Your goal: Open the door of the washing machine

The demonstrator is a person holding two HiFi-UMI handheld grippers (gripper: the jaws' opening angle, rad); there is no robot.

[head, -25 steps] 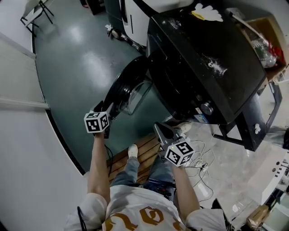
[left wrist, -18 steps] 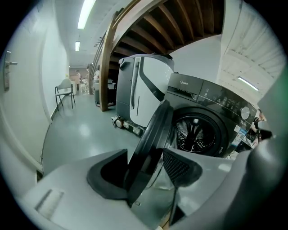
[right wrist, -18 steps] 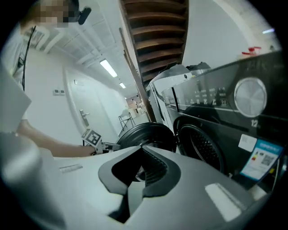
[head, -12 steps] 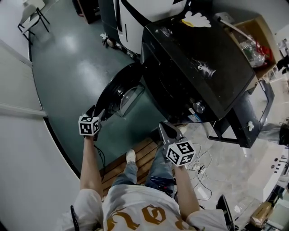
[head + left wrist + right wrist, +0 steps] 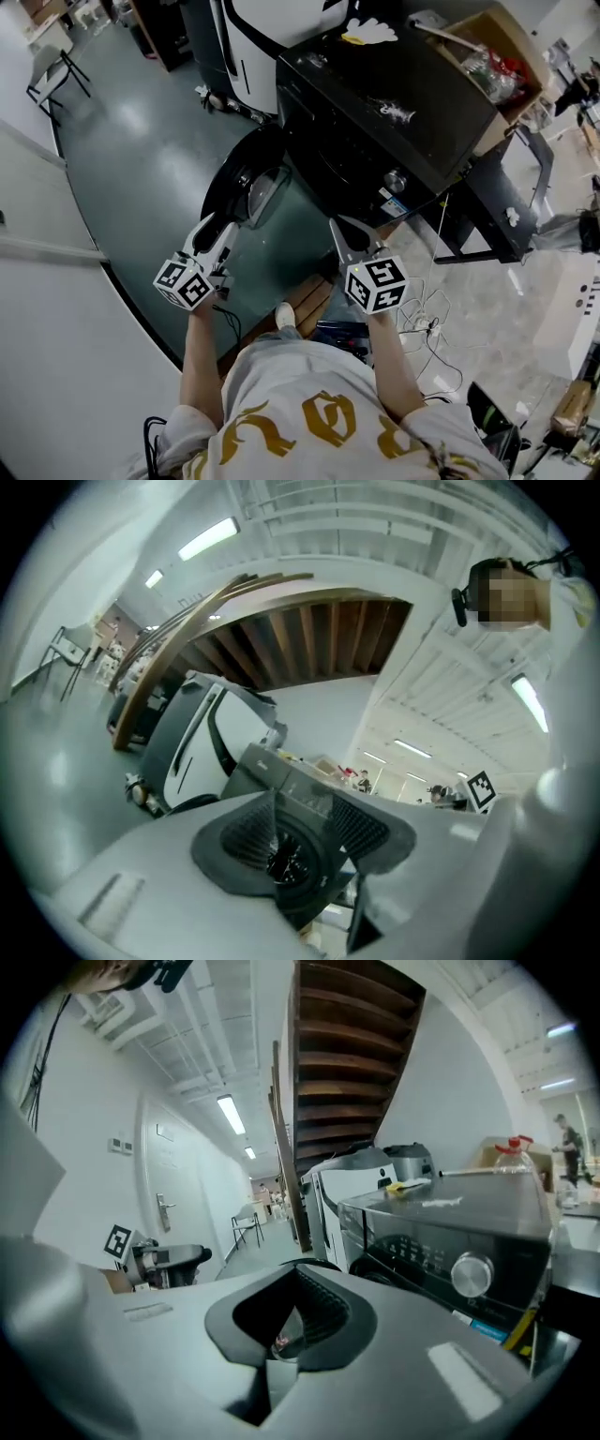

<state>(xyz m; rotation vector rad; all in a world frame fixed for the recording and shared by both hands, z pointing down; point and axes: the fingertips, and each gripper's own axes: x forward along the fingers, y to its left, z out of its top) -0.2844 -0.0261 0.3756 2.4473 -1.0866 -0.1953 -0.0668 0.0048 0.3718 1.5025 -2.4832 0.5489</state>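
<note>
Green floor (image 5: 141, 141) underfoot, and the camera now sits further back from the machine. Closest in, the left gripper (image 5: 223, 232) has come off the door's edge and pulled back, jaws pressed together on nothing. The right gripper (image 5: 339, 228) hangs alongside, jaws closed too, empty. Beyond them the door (image 5: 246, 178) stands swung wide, clear of both grippers, off the washer's (image 5: 375, 122) front.

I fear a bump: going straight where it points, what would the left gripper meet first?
Probably the open door, just ahead of the left gripper; depth is hard to judge from the head view.
</note>
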